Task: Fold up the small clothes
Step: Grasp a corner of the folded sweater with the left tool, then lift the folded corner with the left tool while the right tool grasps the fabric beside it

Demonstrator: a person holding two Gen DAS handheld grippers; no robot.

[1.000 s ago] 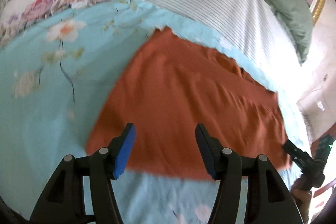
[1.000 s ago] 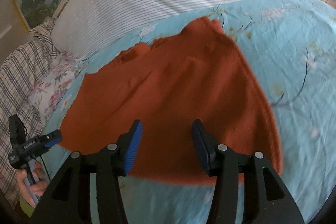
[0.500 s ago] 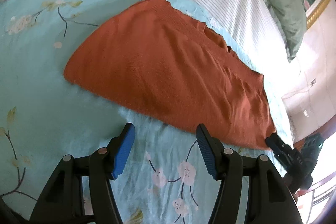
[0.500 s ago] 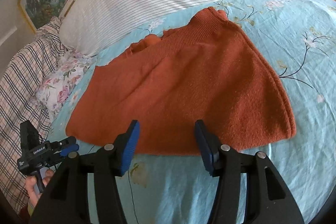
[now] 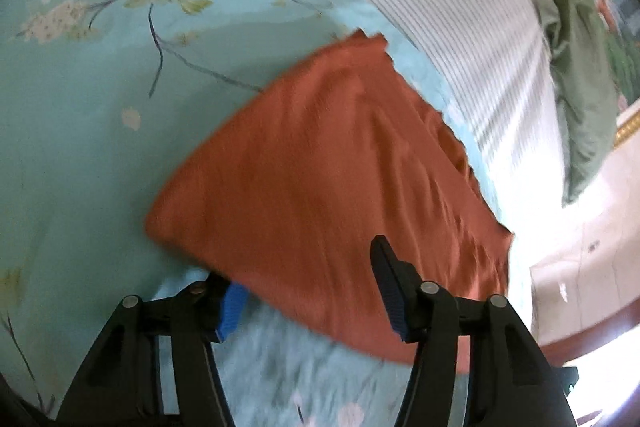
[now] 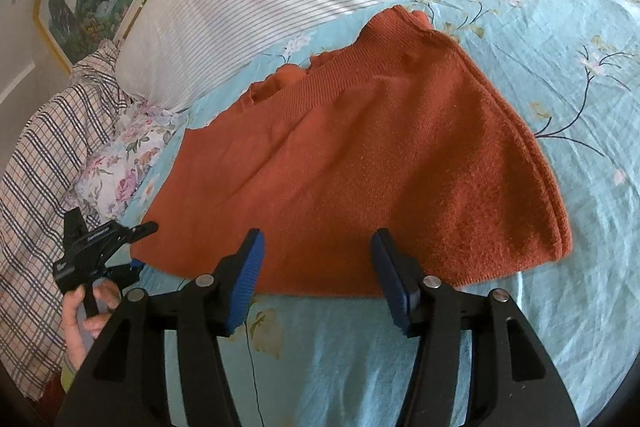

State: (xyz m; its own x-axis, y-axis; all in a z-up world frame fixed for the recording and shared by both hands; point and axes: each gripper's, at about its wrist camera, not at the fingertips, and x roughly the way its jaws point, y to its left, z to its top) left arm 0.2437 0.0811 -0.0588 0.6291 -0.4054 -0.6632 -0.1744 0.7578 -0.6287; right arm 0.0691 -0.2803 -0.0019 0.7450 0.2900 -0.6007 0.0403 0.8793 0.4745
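In the left wrist view, the left hand-held gripper [image 5: 308, 291] is straddling the near edge of the orange knitted garment [image 5: 332, 179], which is lying on the bed's floral sheet [image 5: 80, 131]. One finger is slipping under the fabric at the garment's near-left corner while the other is riding above it. The jaws are closing around the cloth, though the pads are not yet pressing on it, probably to take hold of that corner for a fold. The picture is blurred.

In the right wrist view, the right hand-held gripper [image 6: 316, 279] is hanging just short of the garment's near hem, which is lying directly ahead of its fingertips. Its jaws are opening and holding nothing, seemingly readying to take that edge. To its left, the other gripper is reaching the garment's far-left corner.
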